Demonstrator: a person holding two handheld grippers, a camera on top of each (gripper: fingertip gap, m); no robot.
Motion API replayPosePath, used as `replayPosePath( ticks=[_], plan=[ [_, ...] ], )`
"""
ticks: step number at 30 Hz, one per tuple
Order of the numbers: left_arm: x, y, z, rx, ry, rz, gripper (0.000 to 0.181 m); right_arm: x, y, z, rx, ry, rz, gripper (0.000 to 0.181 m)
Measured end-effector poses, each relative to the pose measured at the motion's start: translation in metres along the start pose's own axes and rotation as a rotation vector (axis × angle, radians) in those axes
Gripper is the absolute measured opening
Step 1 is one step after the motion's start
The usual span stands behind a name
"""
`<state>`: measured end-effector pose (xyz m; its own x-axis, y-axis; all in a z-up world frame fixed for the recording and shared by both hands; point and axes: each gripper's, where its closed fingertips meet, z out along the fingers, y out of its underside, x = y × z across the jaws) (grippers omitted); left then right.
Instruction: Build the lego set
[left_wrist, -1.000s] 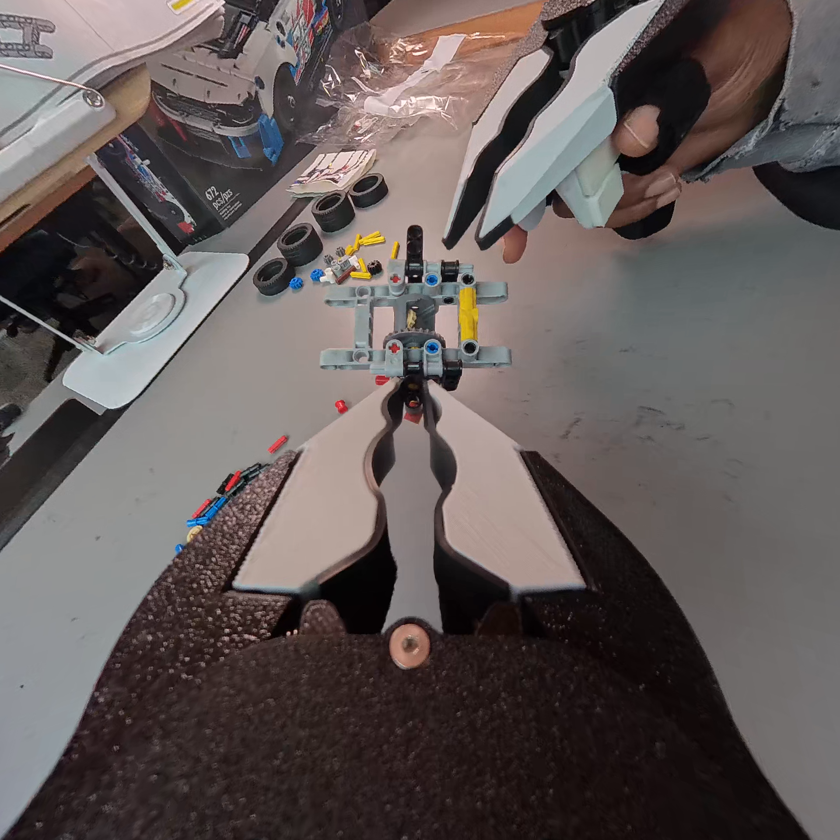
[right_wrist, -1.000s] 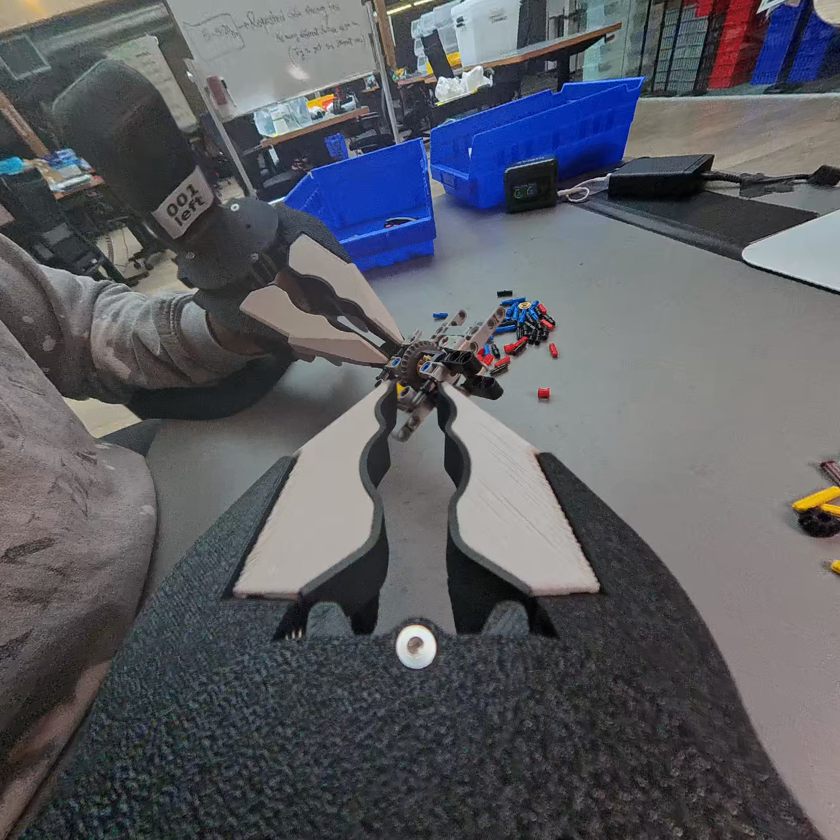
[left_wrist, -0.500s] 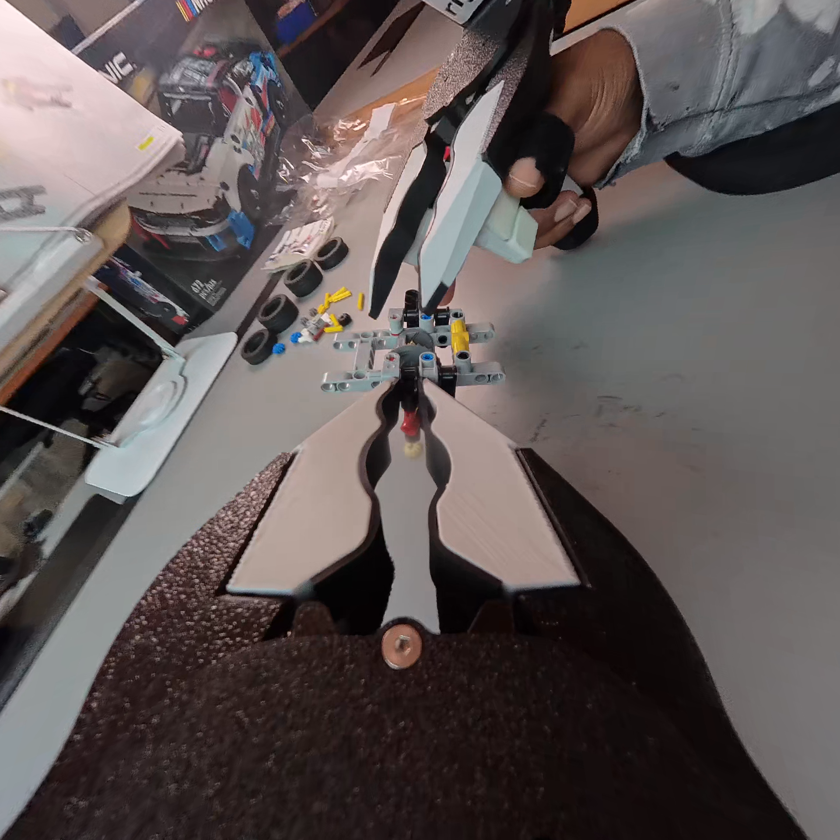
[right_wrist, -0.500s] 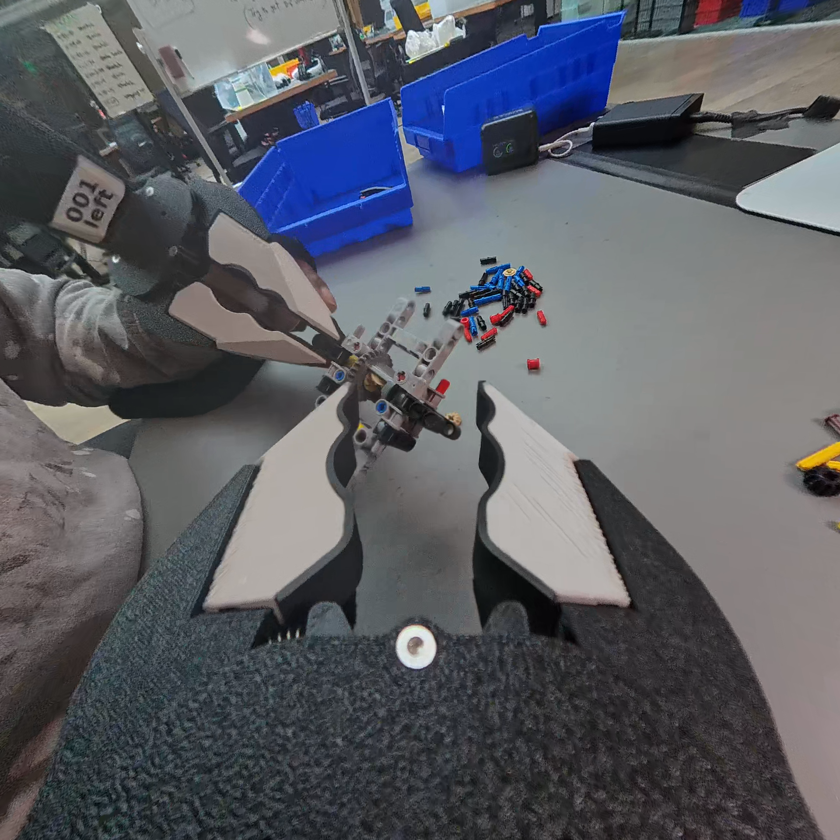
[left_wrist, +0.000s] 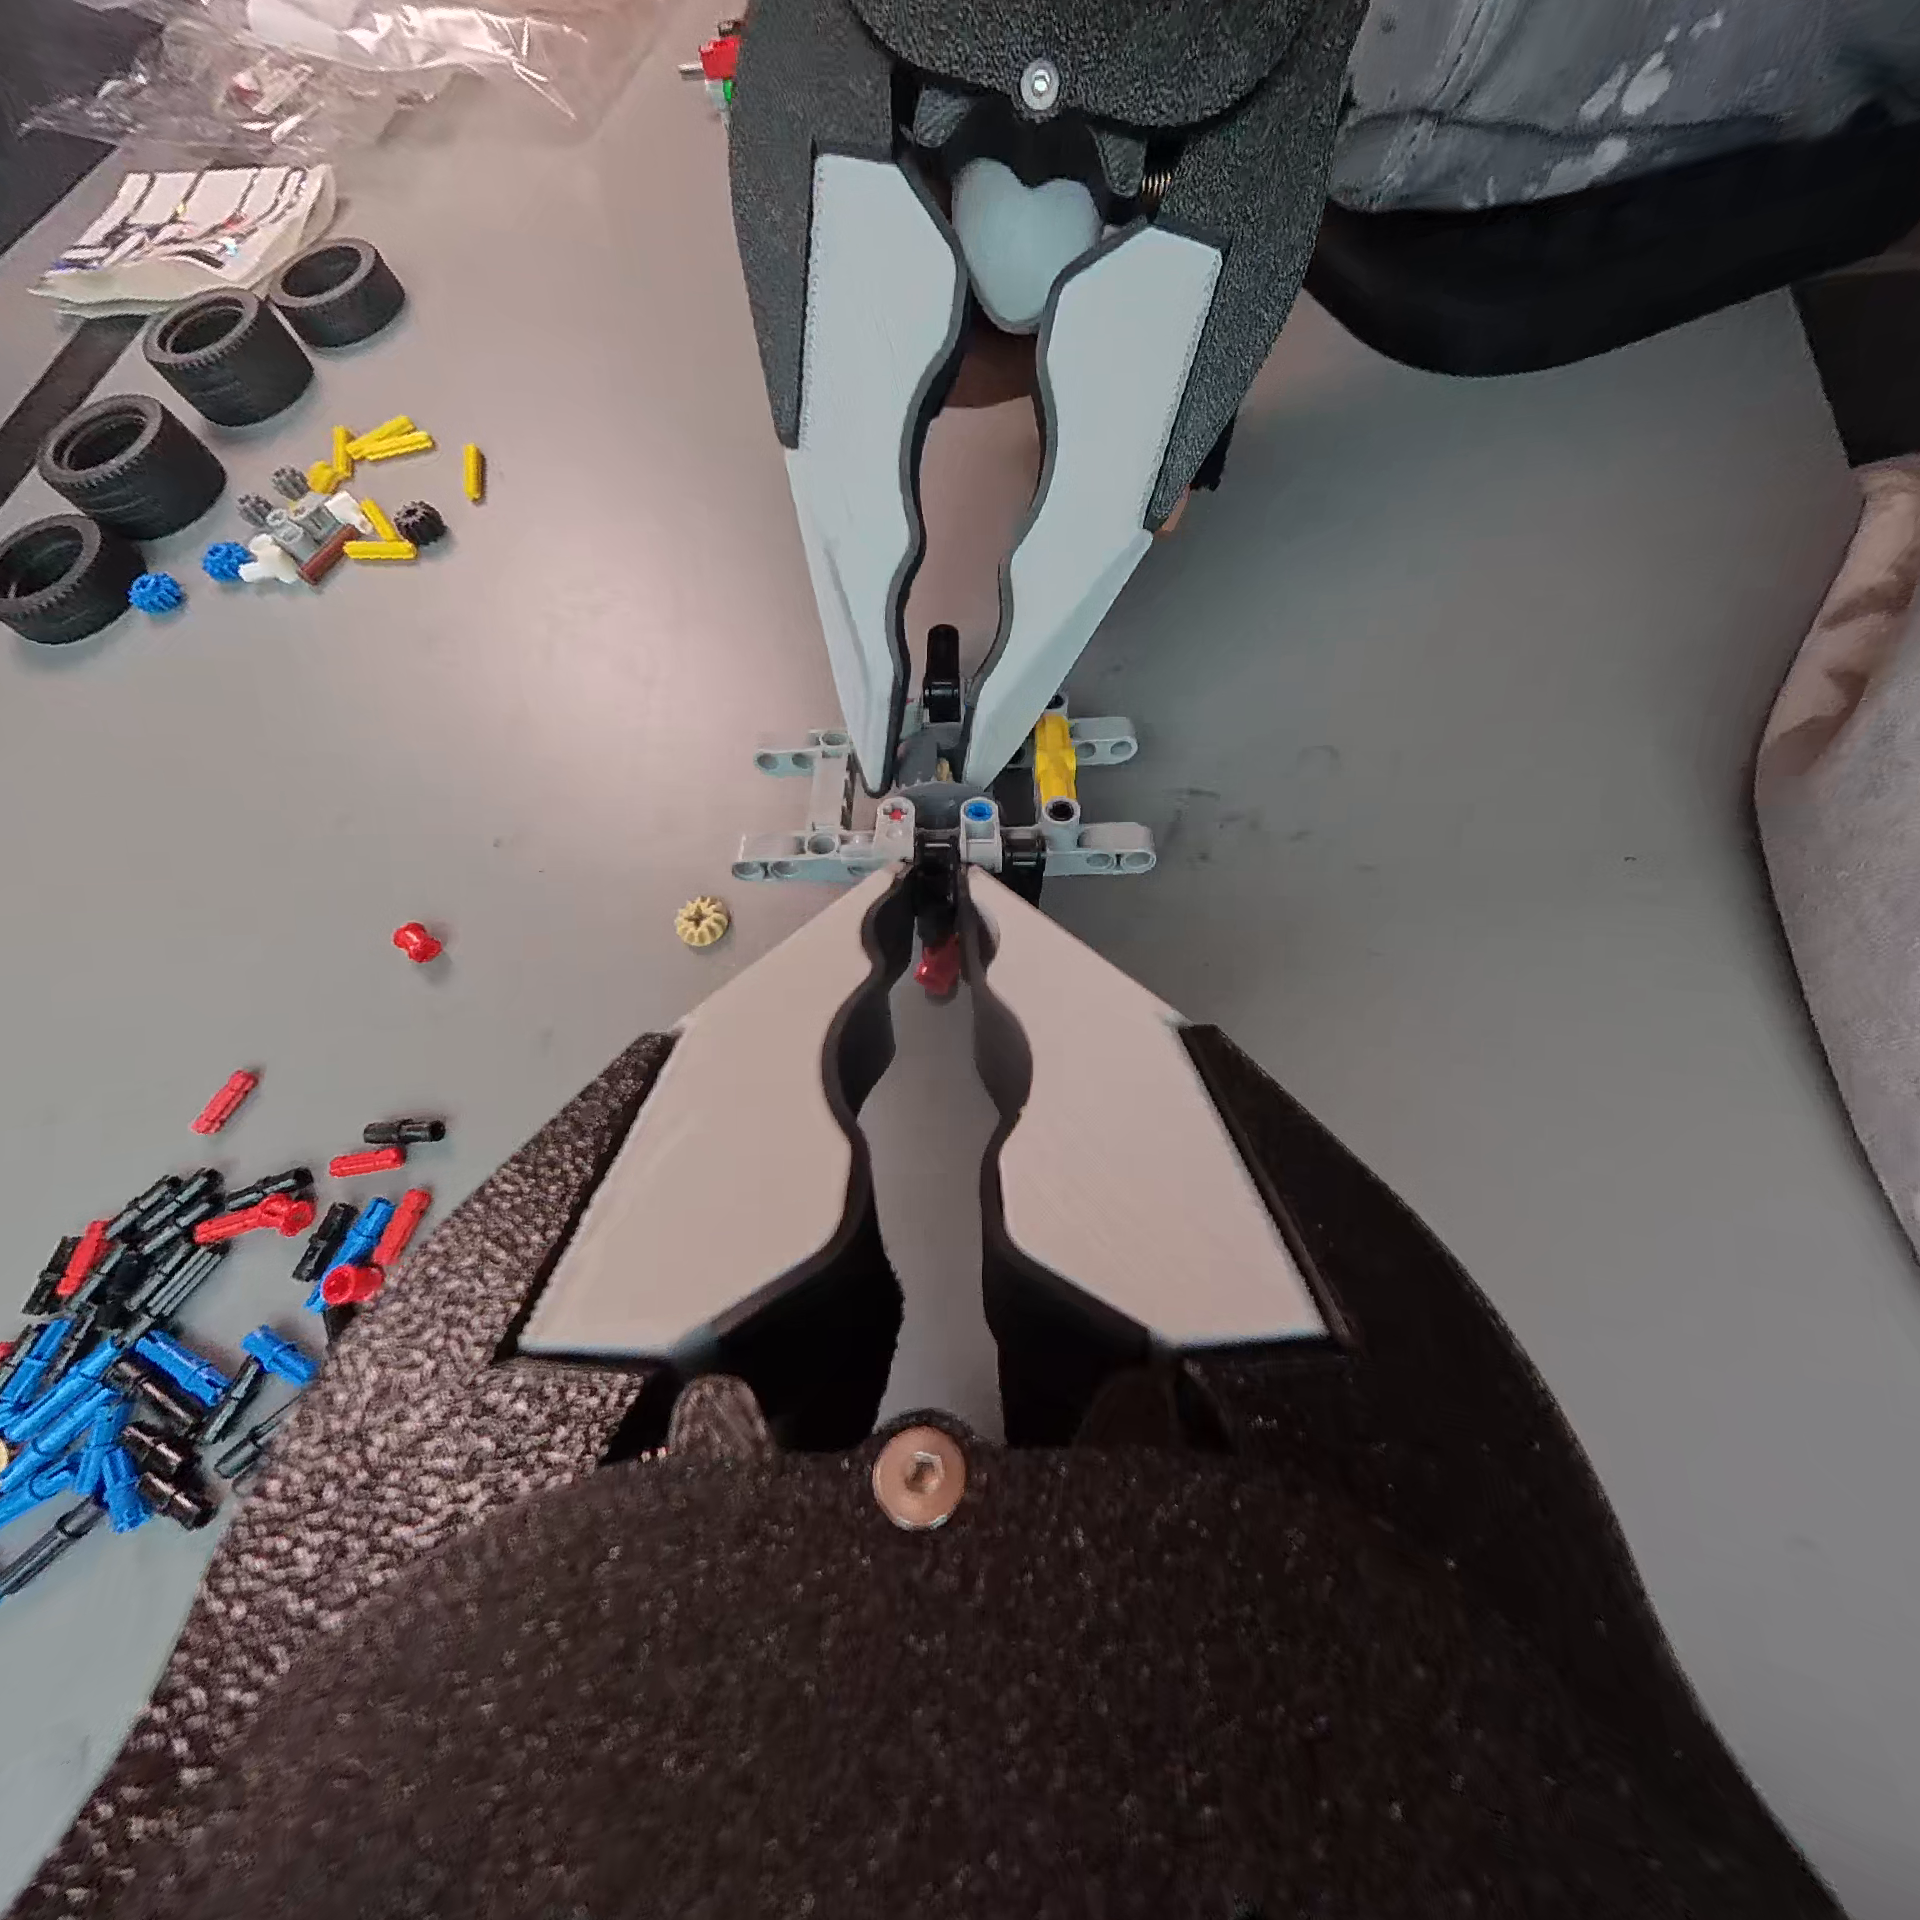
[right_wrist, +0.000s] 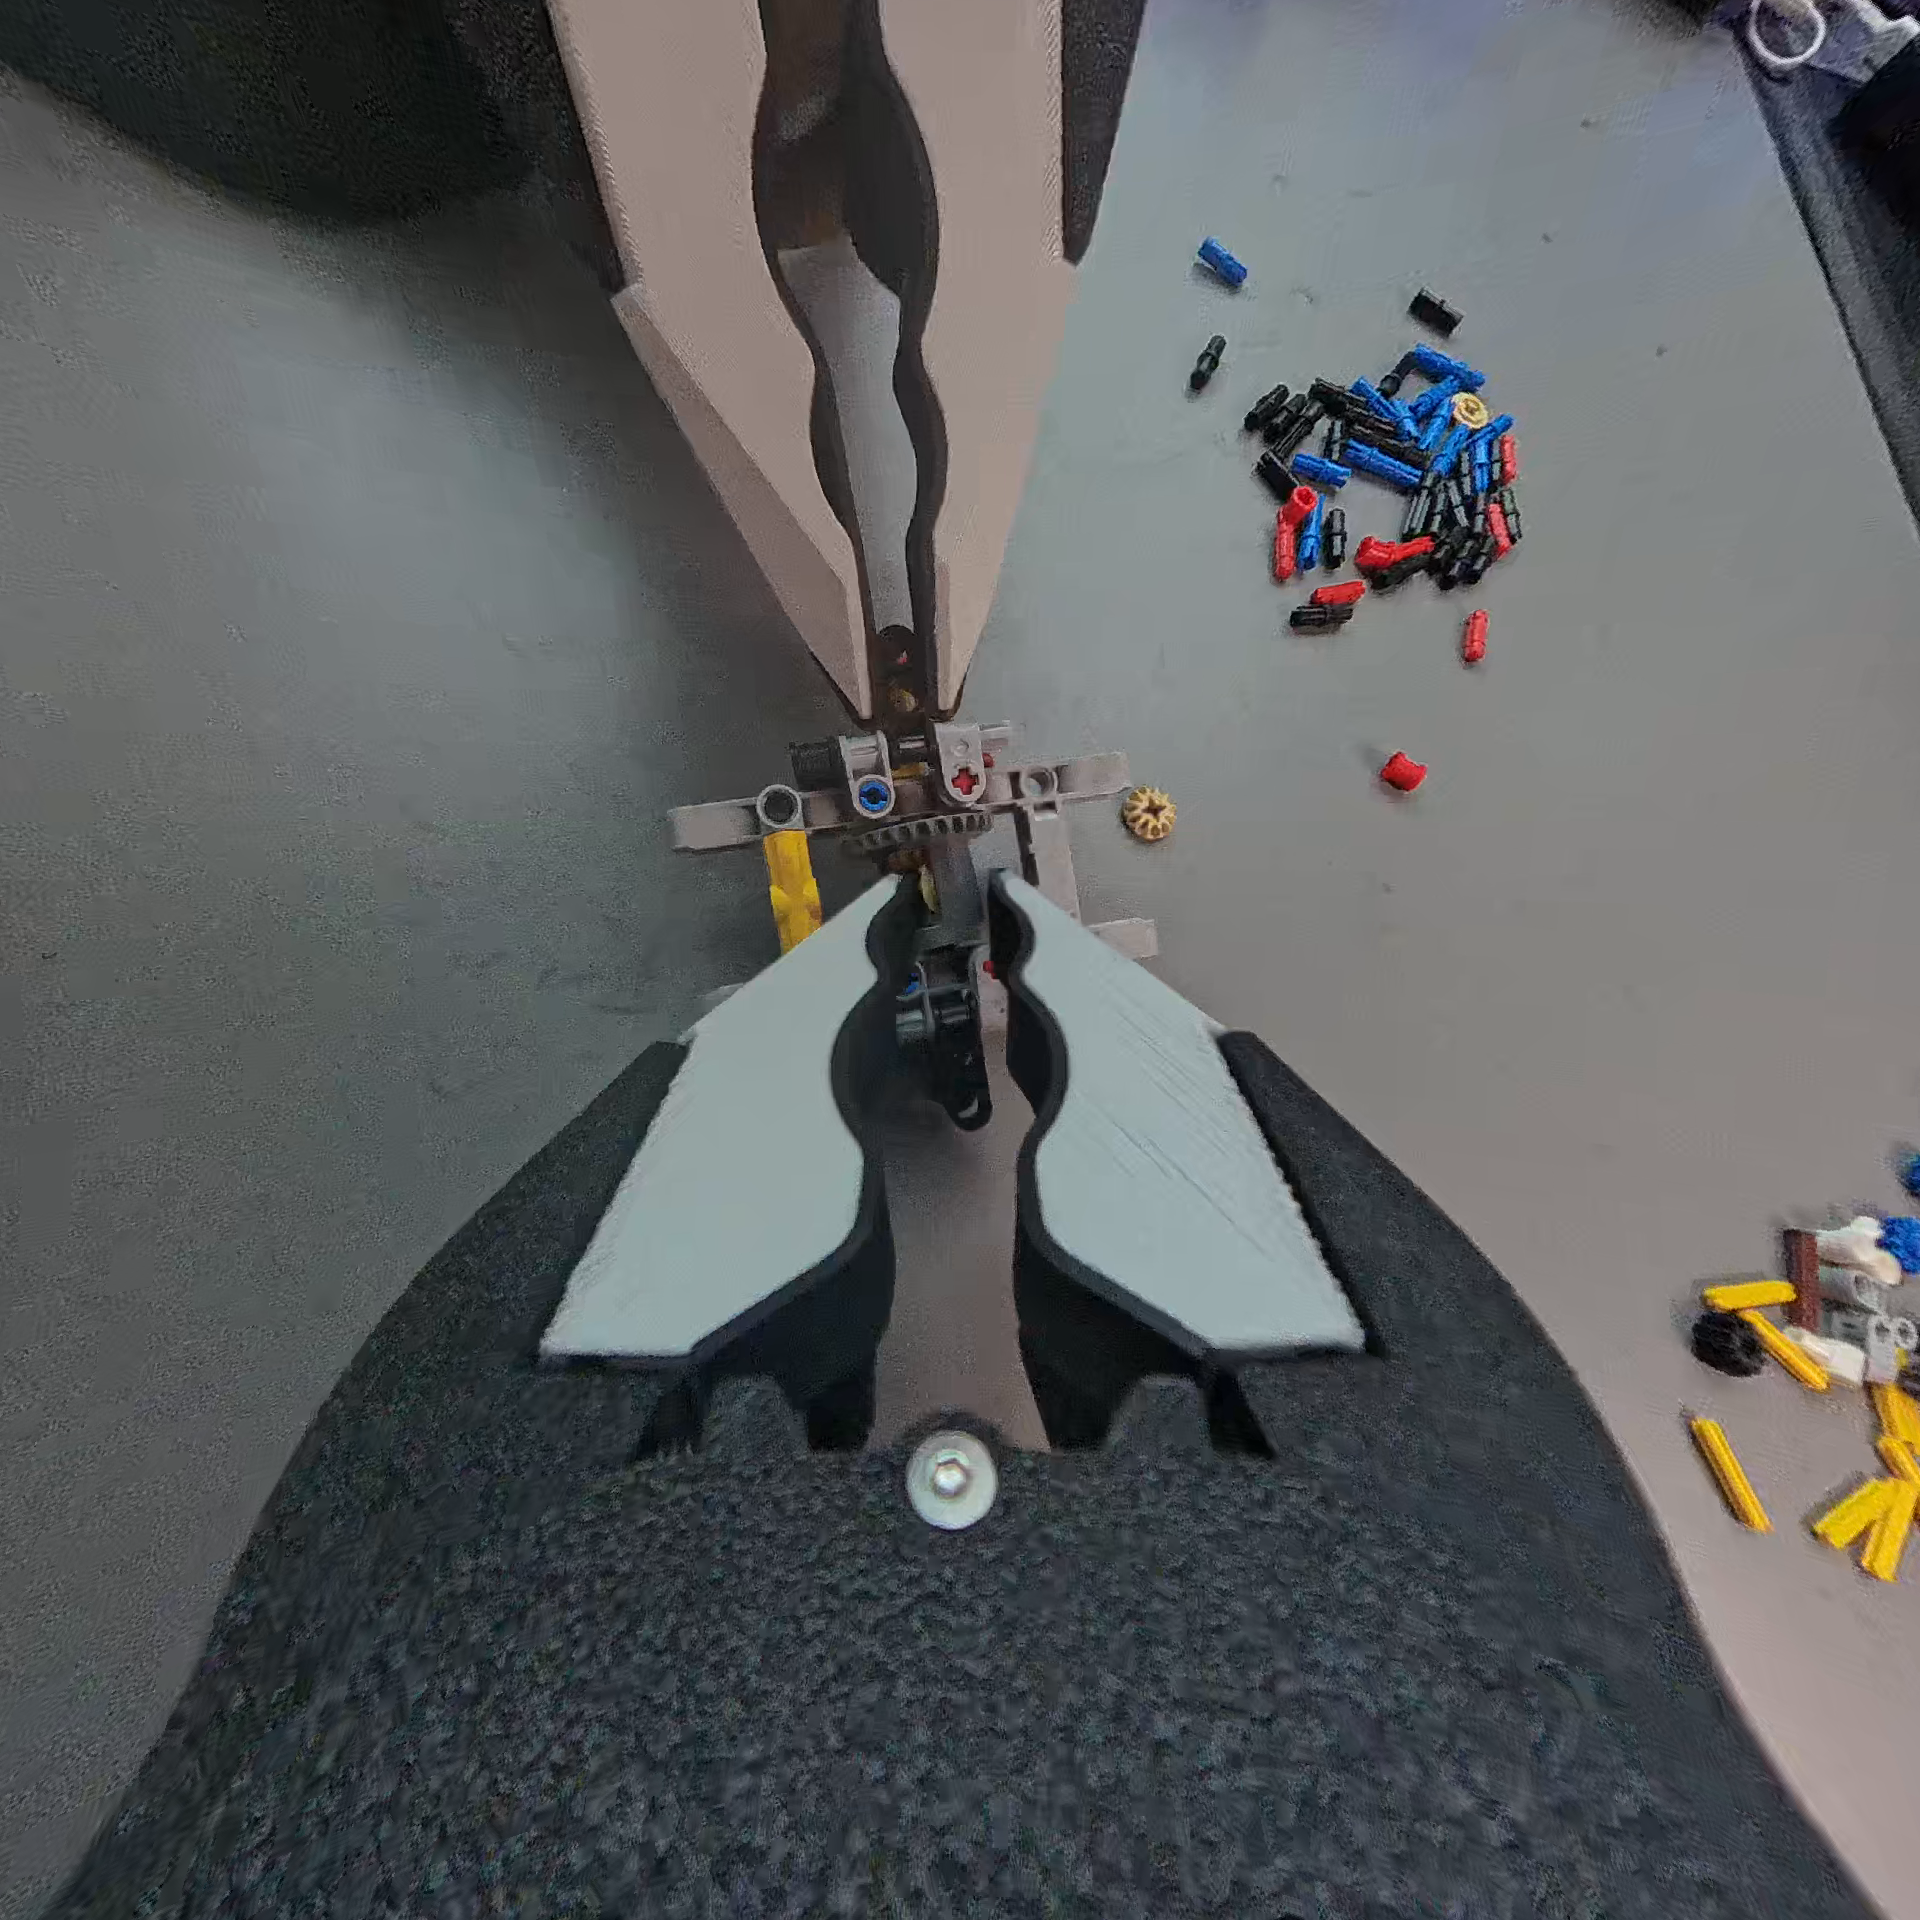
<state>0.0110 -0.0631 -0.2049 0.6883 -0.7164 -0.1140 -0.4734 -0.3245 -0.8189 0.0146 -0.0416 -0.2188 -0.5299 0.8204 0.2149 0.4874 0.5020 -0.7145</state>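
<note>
Grey frame lay on the table, pinched at its near end by the left gripper. From the right wrist, the right gripper clenched the opposite end. Best squeeze both straight inward, level, keeping the gear meshed.

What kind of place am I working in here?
Likely a workbench set up for toy assembly: a plain grey tabletop, sorted loose connector pins, four black tyres and a part-built grey frame.
</note>
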Motion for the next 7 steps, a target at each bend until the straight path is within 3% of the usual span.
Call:
replayPosePath(
  ticks=[1, 3, 7],
  plan=[
    [0.000, 0.004, 0.000, -0.017, 0.003, -0.003, 0.007, -0.002, 0.000, 0.002, -0.016, -0.014, -0.019, 0.010],
    [-0.002, 0.008, 0.001, -0.035, 0.019, -0.060, 0.008, -0.002, -0.001, 0.003, -0.017, -0.017, -0.034, 0.010],
    [-0.003, -0.001, -0.005, 0.022, 0.036, -0.113, 0.008, -0.005, -0.010, -0.005, 0.122, -0.085, 0.090, 0.009]
  ],
)
